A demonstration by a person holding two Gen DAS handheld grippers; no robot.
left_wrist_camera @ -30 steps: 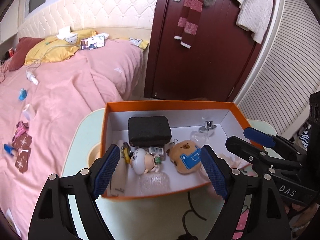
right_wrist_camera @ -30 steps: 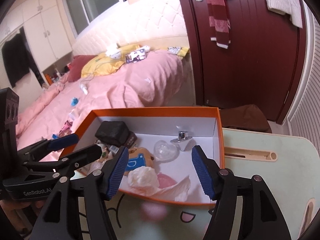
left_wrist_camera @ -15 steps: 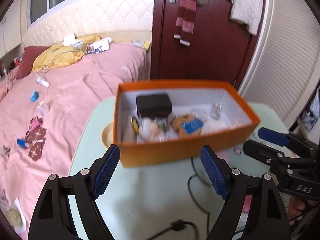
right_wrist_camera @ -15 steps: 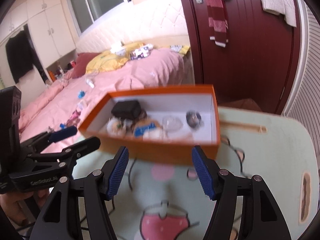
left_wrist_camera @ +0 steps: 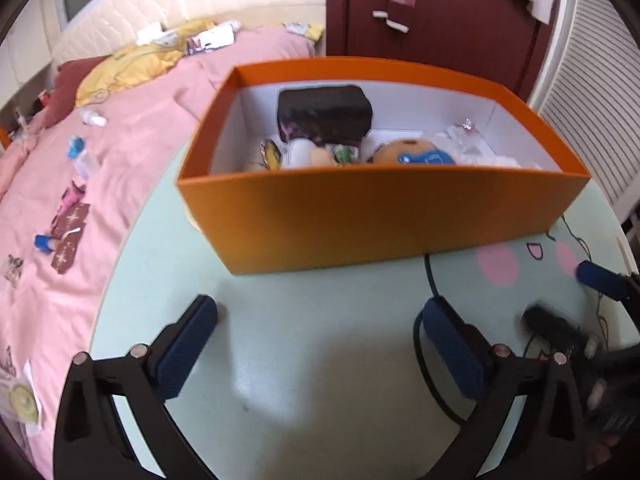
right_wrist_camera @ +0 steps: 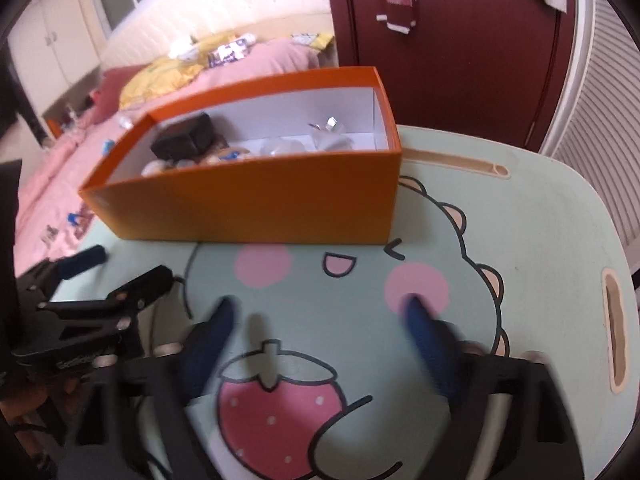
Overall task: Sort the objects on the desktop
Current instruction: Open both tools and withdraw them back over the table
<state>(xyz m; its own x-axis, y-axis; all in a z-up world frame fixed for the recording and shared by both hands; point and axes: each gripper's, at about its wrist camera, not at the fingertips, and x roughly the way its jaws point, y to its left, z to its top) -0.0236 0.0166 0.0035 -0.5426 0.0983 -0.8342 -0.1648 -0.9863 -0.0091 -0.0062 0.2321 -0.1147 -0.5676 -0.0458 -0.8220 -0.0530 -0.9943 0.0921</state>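
Note:
An orange box (left_wrist_camera: 380,220) (right_wrist_camera: 256,204) stands on the pale green table (left_wrist_camera: 320,360) (right_wrist_camera: 540,220). Inside it lie a black case (left_wrist_camera: 324,114) (right_wrist_camera: 184,140), a brown plush with a blue patch (left_wrist_camera: 412,154), a small white figure (left_wrist_camera: 304,154), a glass bottle with a silver cap (right_wrist_camera: 326,132) and crumpled tissue. My left gripper (left_wrist_camera: 320,336) hangs over bare table in front of the box, its jaws opening with nothing between them. My right gripper (right_wrist_camera: 320,320), blurred, is over the cartoon print, its jaws also opening and empty.
A pink bed (left_wrist_camera: 80,160) strewn with small items lies left of the table. A dark red door (left_wrist_camera: 440,20) and a slatted white wall (left_wrist_camera: 592,80) stand behind. A black cable (left_wrist_camera: 428,280) runs across the table near the box. Table slots (right_wrist_camera: 456,162) (right_wrist_camera: 614,328) sit at the right.
Both grippers have pulled back from over the box and sunk toward the table in front of it. Their jaws have spread wider. The box's contents stay in place.

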